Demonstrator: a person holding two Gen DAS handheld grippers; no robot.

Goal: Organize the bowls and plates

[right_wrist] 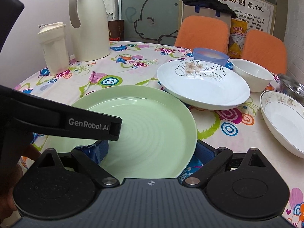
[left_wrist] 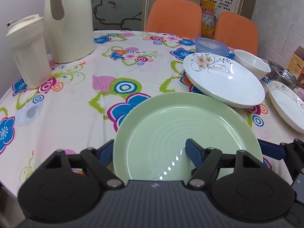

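Note:
A pale green plate (left_wrist: 182, 125) (right_wrist: 144, 121) lies on the flowered tablecloth near the table's front edge. My left gripper (left_wrist: 150, 152) is open across its near left rim, one blue pad outside the rim and the other over the plate's inside. My right gripper (right_wrist: 152, 151) stands open across the near right rim in the same way. A white flower-patterned plate (left_wrist: 224, 81) (right_wrist: 203, 87) leans on the green plate's far rim. Behind it are a white bowl (left_wrist: 252, 64) (right_wrist: 252, 76) and a blue bowl (left_wrist: 210, 45) (right_wrist: 210, 56). A gold-rimmed plate (left_wrist: 286, 106) (right_wrist: 283, 119) lies at the right.
A cream jug (left_wrist: 70, 19) (right_wrist: 91, 26) and a lidded cup (left_wrist: 28, 51) (right_wrist: 54, 47) stand at the back left. A glass bowl (left_wrist: 283, 74) (right_wrist: 290, 85) sits at the far right. Two orange chairs (left_wrist: 174, 17) (right_wrist: 203, 32) stand behind the table.

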